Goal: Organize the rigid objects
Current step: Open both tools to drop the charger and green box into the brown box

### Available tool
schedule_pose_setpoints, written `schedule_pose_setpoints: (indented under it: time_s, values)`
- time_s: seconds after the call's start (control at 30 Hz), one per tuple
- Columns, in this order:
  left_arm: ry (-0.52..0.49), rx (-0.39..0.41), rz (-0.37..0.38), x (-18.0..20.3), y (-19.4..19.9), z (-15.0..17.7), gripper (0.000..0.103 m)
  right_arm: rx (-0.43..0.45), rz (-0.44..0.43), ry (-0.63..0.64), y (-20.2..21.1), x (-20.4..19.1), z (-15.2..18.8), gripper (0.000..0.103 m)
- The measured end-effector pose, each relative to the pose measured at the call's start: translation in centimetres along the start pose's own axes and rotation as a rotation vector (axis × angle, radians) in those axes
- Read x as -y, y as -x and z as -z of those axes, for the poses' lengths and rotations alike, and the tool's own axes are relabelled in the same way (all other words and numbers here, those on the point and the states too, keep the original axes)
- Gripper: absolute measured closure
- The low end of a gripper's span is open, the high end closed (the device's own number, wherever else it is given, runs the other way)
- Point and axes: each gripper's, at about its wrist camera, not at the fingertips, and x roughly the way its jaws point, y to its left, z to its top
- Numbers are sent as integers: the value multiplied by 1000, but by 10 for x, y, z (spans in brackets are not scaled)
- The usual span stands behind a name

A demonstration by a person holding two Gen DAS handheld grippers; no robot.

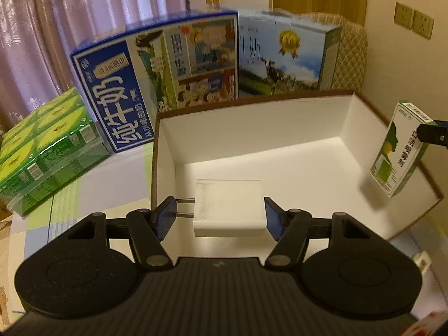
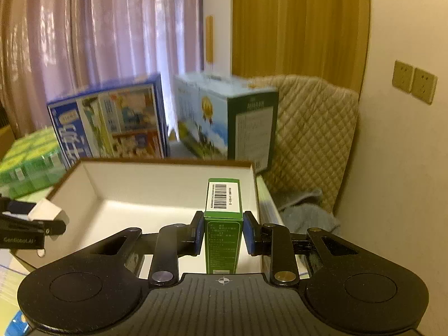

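The left tongs (image 1: 221,212) pinch a white charger (image 1: 229,208), the right tongs (image 2: 223,231) a green carton (image 2: 223,224) whose base is hidden, over the open box (image 1: 252,128).

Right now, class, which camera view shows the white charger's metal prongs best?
The left wrist view: the white charger sits between the left gripper fingers, prongs pointing left. The right wrist view shows only its white corner at the left edge, prongs hidden.

Matt white plastic charger (image 1: 229,208) with metal prongs, glossy printed cardboard carton (image 2: 223,224), smooth white-lined paperboard box (image 1: 252,128)
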Motion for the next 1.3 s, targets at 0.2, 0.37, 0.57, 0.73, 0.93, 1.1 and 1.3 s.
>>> schedule_pose_setpoints:
  time_s: [0.2,0.37,0.57,0.73,0.93,1.1,1.3]
  values:
    - [-16,-60,-5,0,-35,-2,40,-60,15,3,-25,2,3,77]
    - [-14,-65,-5,0,-50,-8,36,-105,22,12,-41,3,2,77]
    - [23,-66,2,-7,-50,-13,33,-149,31,32,-55,-1,-4,77]
    - [52,-62,4,-13,-42,-12,33,-83,70,13,-65,0,-8,54]
    - [92,-57,11,-21,-25,-6,33,-49,26,-30,-53,9,-9,47]
    - [105,-55,16,-19,-5,3,33,-57,-2,-46,-34,10,-1,46]
    - [131,-52,30,-17,15,13,33,-76,-30,-56,-12,8,12,46]
